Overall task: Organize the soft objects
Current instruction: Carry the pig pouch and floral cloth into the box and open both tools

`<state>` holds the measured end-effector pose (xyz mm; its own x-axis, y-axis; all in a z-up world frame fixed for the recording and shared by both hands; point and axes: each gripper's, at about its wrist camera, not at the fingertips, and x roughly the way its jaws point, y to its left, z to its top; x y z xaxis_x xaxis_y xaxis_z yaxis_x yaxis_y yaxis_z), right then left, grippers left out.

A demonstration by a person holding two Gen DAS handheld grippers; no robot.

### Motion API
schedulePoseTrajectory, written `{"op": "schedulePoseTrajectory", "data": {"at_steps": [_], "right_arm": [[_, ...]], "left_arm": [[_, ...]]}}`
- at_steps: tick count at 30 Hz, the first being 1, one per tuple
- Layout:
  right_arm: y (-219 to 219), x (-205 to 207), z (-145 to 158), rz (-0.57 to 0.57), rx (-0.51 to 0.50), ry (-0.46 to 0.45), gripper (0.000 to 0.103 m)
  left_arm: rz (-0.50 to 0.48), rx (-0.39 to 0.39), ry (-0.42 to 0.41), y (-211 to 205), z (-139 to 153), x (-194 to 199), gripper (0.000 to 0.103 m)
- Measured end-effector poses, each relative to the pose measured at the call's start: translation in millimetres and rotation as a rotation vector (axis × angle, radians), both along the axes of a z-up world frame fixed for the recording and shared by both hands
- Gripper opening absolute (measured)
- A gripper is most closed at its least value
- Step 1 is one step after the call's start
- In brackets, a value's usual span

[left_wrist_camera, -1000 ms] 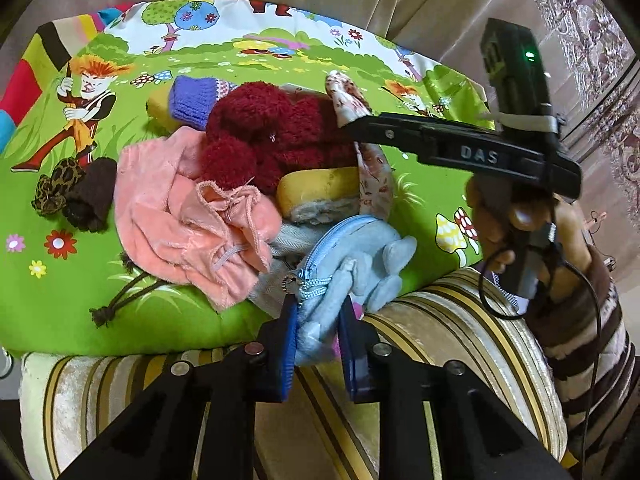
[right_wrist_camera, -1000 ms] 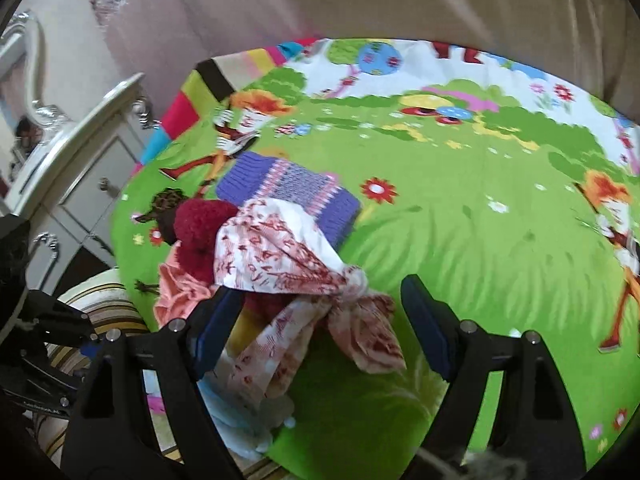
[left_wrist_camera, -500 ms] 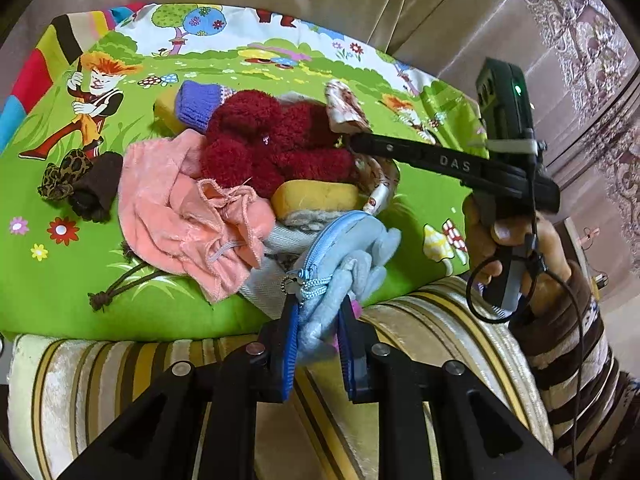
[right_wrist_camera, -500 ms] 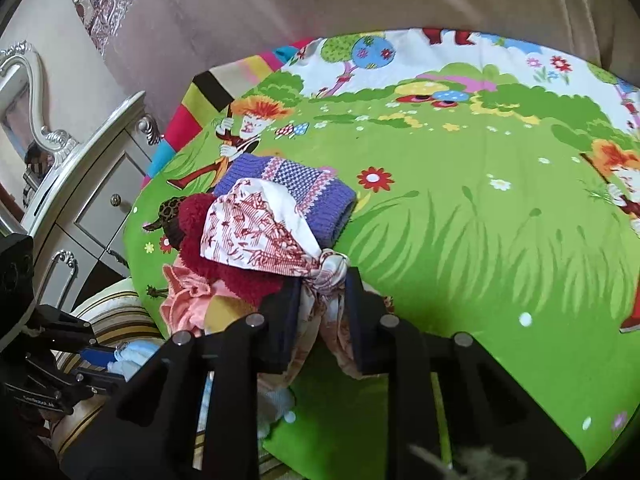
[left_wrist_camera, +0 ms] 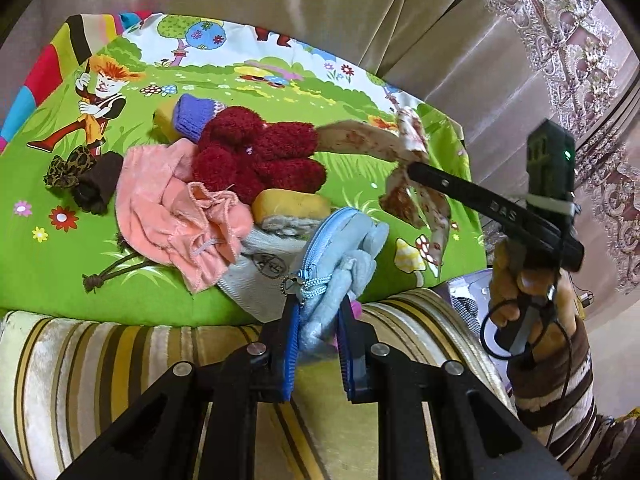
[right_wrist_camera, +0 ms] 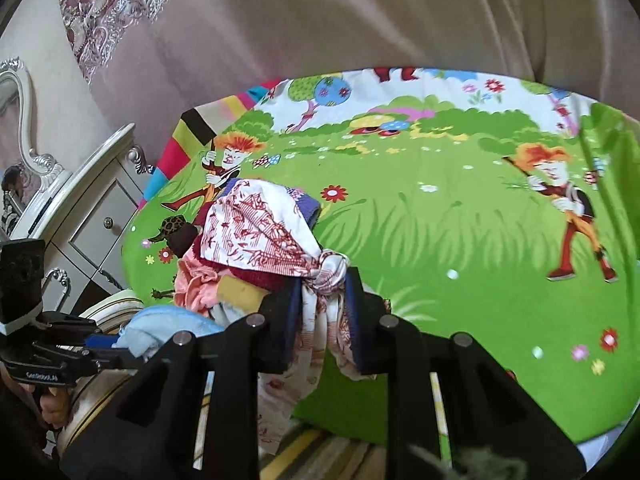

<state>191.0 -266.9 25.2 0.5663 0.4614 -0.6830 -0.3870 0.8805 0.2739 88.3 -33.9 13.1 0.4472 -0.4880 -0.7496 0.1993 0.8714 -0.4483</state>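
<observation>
Fuzzy knit red hat [left_wrist_camera: 260, 156], plush blue pouch [left_wrist_camera: 340, 248], matt cotton sheet [left_wrist_camera: 52, 264].

A bright green cartoon-printed sheet [right_wrist_camera: 460, 240] covers the seat of a sofa with a gold-striped front edge [left_wrist_camera: 100, 360] and beige back cushions [right_wrist_camera: 360, 12]. A white ornate dresser [right_wrist_camera: 92, 208] stands beside it, with patterned curtains [left_wrist_camera: 568, 40] nearby.
</observation>
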Motion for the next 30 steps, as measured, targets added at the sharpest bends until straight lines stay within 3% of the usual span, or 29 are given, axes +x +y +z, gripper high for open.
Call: {"op": "schedulePoseTrajectory", "data": {"at_steps": [17, 30], "right_arm": [[-64.9, -88.8, 33.3, -0.162, -0.01, -0.054, 0.026], [-151.9, -147.8, 40.7, -0.375, -0.061, -0.058, 0.026]], "left_arm": [[-0.058, -0.032, -0.072, -37.7, 24.7, -15.9, 0.018], [-0.2, -0.038, -0.106, -112.3, 37.9, -20.0, 0.018]]}}
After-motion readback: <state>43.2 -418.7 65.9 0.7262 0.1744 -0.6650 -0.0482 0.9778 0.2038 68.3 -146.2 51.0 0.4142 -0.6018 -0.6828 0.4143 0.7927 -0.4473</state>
